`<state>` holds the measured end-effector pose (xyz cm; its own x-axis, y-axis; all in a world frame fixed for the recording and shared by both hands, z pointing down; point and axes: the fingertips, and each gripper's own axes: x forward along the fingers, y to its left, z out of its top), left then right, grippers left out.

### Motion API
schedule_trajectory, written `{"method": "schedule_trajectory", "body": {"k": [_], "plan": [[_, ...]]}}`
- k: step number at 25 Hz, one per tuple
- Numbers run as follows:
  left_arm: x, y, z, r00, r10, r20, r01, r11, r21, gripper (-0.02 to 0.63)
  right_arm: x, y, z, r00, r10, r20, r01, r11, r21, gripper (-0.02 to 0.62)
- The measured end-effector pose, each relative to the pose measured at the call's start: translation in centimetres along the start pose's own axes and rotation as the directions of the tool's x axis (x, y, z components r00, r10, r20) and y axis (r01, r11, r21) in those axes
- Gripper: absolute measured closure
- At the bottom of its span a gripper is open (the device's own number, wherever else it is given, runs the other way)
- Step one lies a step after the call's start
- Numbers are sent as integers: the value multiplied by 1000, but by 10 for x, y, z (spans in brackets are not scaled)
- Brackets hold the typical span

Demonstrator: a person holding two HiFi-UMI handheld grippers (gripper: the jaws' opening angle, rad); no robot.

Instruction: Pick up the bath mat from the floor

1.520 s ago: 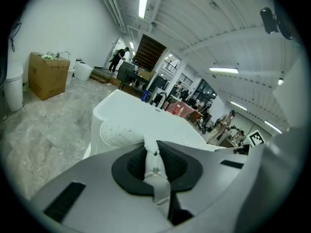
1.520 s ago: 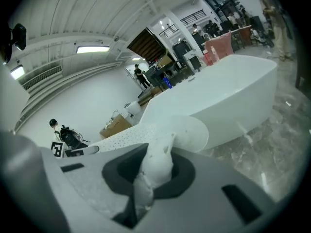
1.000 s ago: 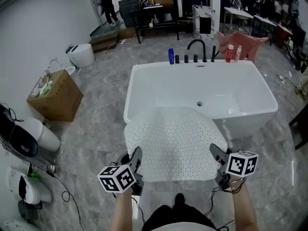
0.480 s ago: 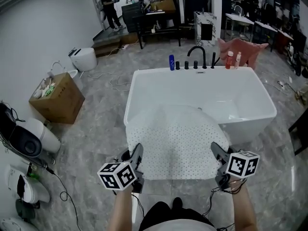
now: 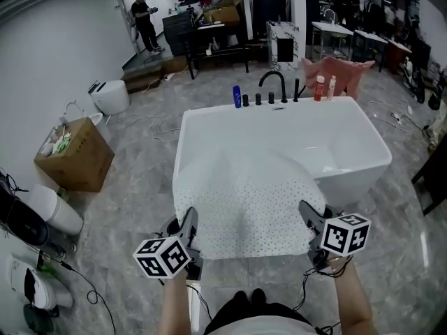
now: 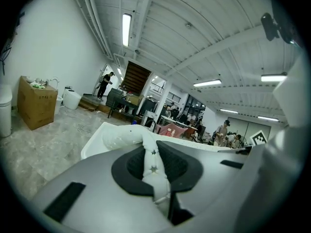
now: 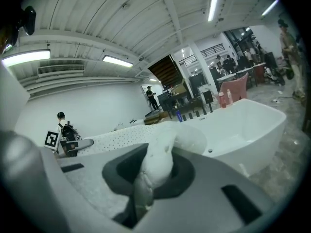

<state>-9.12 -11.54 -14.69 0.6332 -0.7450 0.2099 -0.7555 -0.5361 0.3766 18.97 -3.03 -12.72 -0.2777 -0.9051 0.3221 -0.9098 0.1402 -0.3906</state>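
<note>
Matt white rubbery stuff pricked with small holes for the bath mat (image 5: 248, 201), glossy smooth white for the bathtub (image 5: 360, 145), polished grey marbled stone for the floor (image 5: 136, 194), dull brown cardboard for the box (image 5: 77, 166).

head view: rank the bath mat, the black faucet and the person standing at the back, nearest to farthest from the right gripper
1. bath mat: its near right corner is clamped in the jaws of the right gripper.
2. black faucet: on the far rim of the bathtub.
3. standing person: far back, upper left.
</note>
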Motion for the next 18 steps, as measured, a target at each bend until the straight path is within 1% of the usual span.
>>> {"method": "schedule_trajectory", "body": {"k": [7, 12, 18], "plan": [[-6, 7, 11, 999, -32, -5, 32, 999, 27, 584, 4, 13, -1, 1000, -31, 3, 31, 1000, 3, 571], [-6, 9, 10, 999, -45, -11, 45, 999, 12, 584, 6, 18, -5, 999, -52, -16, 52, 999, -17, 571], [-9, 6, 5, 997, -81, -20, 81, 997, 3, 584, -3, 23, -11, 995, -97, -11, 97, 995, -22, 571]]}}
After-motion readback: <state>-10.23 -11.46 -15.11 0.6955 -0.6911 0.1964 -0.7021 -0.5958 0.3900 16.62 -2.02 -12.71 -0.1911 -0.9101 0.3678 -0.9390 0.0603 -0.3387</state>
